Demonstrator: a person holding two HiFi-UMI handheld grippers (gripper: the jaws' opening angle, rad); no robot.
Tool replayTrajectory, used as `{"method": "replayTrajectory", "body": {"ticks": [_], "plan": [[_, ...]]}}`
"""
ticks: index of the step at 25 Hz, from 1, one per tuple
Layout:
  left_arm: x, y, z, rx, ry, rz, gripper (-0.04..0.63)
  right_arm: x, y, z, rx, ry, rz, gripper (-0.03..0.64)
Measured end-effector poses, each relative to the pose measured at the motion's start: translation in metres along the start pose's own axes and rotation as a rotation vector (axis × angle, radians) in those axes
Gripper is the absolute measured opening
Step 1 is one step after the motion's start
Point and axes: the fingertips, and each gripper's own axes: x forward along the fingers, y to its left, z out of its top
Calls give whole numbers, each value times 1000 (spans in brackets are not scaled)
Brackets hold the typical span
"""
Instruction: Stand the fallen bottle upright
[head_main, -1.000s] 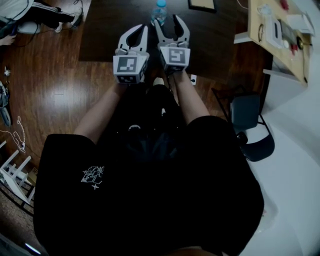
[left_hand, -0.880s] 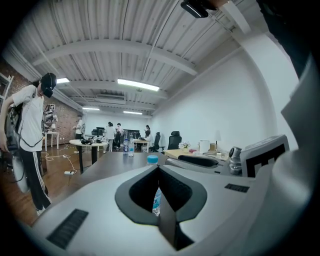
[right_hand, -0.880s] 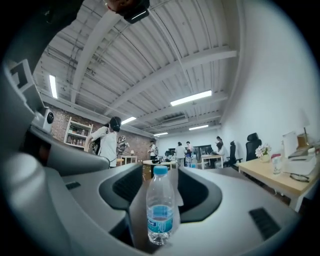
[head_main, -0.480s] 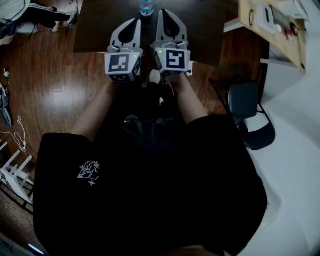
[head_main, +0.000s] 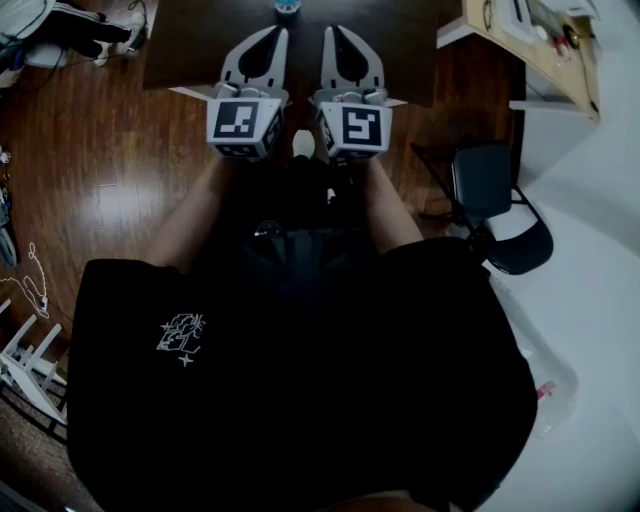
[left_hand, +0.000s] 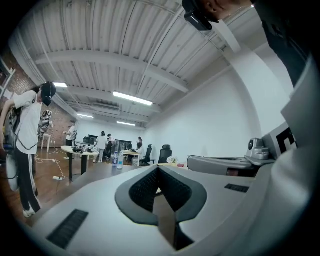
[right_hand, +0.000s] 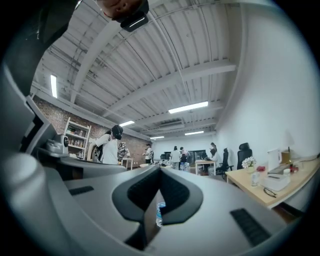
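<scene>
Clenched, empty, level: left tool (head_main: 278, 36), right tool (head_main: 334, 36). Clear plastic bottle with blue cap (head_main: 287, 6) apparently upright on dark table (head_main: 200, 40), ahead of tips, apart. Risk: forward swing of either tool could topple it.

Head view: dim, underexposed; soft glare patch on glossy brown wooden floor (head_main: 115, 195), left edge. Gripper views: bright, lit by long white ceiling strip lights (left_hand: 132, 98); fisheye bending, black vignetted corners; close grey plastic left gripper (left_hand: 158, 168) and right gripper (right_hand: 159, 168) soft-focused.
</scene>
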Motion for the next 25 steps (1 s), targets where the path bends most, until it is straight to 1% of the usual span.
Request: {"method": "replayTrajectory", "body": {"ticks": [3, 6, 8, 10, 13, 16, 20, 25], "plan": [[-26, -12, 10, 10, -38, -47, -2, -28, 17, 14, -23, -36, -13, 3], [-61, -16, 15, 16, -57, -91, -2, -55, 39, 19, -35, -41, -57, 3], [-91, -10, 11, 3, -47, -92, -2, -75, 60, 22, -34, -45, -79, 3], [-118, -6, 10, -5, -44, -91, -2, -95, 77, 30, -32, -71, -106, 3], [-158, -9, 7, -31, -46, -109, -2, -132, 97, 35, -24, -81, -155, 3], [-189, -15, 6, -50, -43, -132, -2, -164, 115, 39, -35, -73, -181, 3], [-215, -30, 7, -55, -41, -149, -2, -195, 124, 46, -49, -76, -204, 3], [-230, -59, 6, -44, -54, -175, -2, -226, 123, 51, -37, -77, -209, 5]]}}
